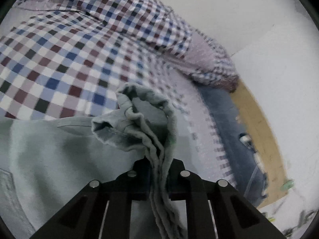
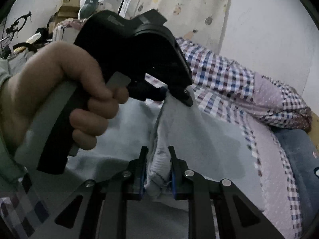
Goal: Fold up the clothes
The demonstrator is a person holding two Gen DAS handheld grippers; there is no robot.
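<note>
Both grippers are clamped on the same pale garment (image 1: 49, 149), which hangs lifted above the checked bedspread (image 1: 59, 55); the left gripper (image 1: 159, 171) has its jaws closed tight on a bunched, ribbed edge; the right gripper (image 2: 158, 171) is nearly closed on a stitched corner, and the person's hand (image 2: 59, 91) works the other tool just beyond it. The step looks like carrying an edge across for a fold; next the cloth needs lowering flat onto the bedspread, corners matched, before either grip lets go.
</note>
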